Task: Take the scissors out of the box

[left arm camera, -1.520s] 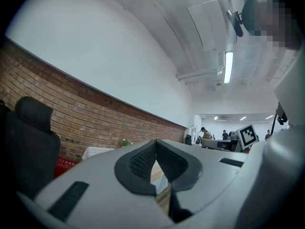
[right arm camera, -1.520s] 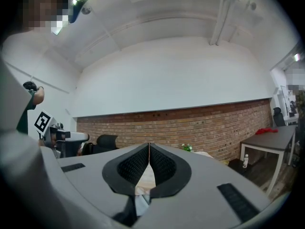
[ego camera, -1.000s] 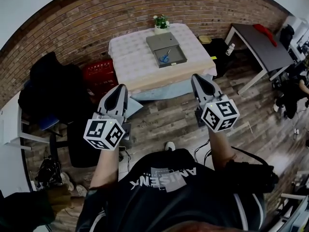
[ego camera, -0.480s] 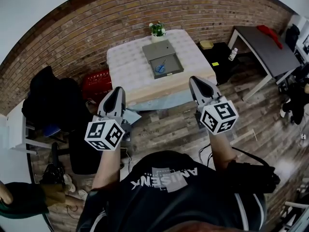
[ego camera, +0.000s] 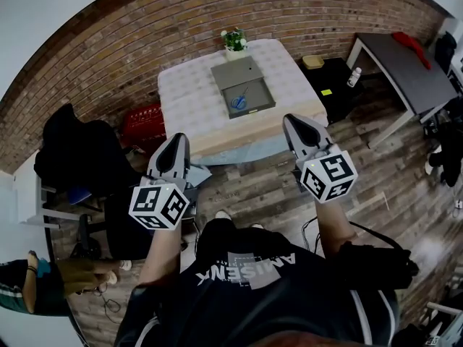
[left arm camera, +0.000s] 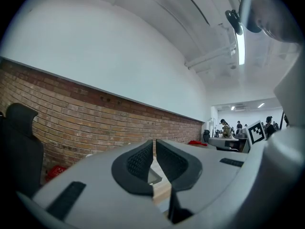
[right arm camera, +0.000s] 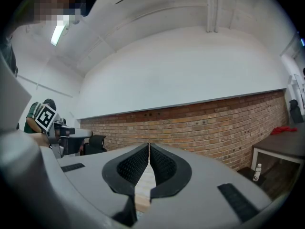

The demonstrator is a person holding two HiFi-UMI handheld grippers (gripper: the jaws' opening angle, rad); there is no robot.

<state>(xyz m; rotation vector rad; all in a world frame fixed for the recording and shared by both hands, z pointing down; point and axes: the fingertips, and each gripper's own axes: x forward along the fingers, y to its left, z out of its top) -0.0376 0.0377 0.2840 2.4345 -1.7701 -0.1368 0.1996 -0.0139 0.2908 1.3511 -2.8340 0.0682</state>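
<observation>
**Item:** scissors (ego camera: 239, 101), blue-handled.
**Location:** inside open grey box (ego camera: 236, 73), mid-worktop (ego camera: 187, 103), in front of potted plant (ego camera: 234, 40). Untouched.
**Left gripper** (ego camera: 179, 137): fingers closed together, nothing held.
**Right gripper** (ego camera: 289, 119): fingers closed together, nothing held.
**Position:** both grippers held level near worktop's front edge, well apart from box.
**Change noted:** worktop and box seen nearer than a second ago; both grippers carried forward toward them.
**Status:** approach judged under way. Fingers to be opened before scissors can be gripped.

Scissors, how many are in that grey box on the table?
1. One blue-handled pair of scissors lies in the open grey box on the cloth-covered table. The box looks small in the head view, so another could be hidden.
</observation>
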